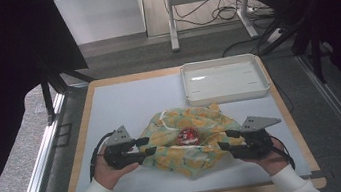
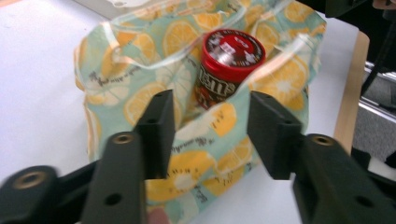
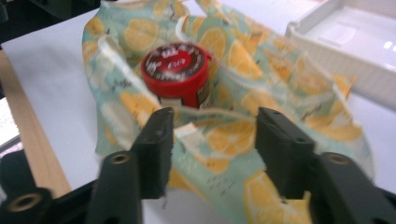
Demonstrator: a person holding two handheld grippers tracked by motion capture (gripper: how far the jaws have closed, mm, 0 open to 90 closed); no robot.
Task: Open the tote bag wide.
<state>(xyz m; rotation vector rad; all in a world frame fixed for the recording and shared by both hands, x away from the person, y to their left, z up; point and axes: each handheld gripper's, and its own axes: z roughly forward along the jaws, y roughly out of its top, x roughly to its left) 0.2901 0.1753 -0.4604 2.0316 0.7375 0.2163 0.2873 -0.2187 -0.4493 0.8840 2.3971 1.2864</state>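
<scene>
Resting on the white table (image 1: 119, 103), the lemon-print bag (image 1: 185, 142) is lying slumped near its front edge, a white tray (image 1: 223, 79) beyond. I am judging the loading done and the closing or lifting left. Both the left gripper (image 1: 146, 147) and right gripper (image 1: 225, 139) are hanging half open, holding nothing. The red-lidded candy tub (image 1: 187, 136) is sitting inside, its long axis upright, lid upward.
</scene>
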